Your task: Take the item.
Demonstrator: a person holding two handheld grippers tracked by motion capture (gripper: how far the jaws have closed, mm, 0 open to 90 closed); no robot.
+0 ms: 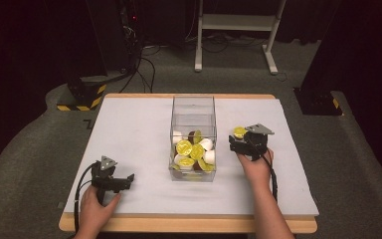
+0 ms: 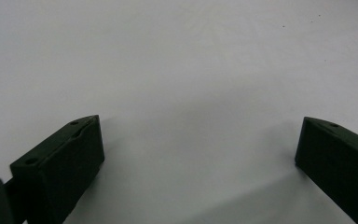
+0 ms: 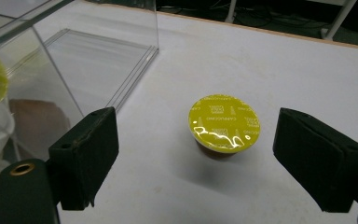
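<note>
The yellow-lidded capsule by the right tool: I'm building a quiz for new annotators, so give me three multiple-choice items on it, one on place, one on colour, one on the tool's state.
1. Where does the capsule stand?
A. inside the clear box
B. on the white table beside the clear box
C. on the floor

2. What colour is its lid?
A. yellow
B. red
C. blue

3. How is the right tool set?
A. shut on the capsule
B. open, jaws apart from the capsule
C. shut, holding nothing

Answers:
1 B: in the right gripper view it rests on the table, outside the clear box.
2 A: the foil top is yellow with fine print.
3 B: both jaws stand wide, with bare table between each and the capsule.
</note>
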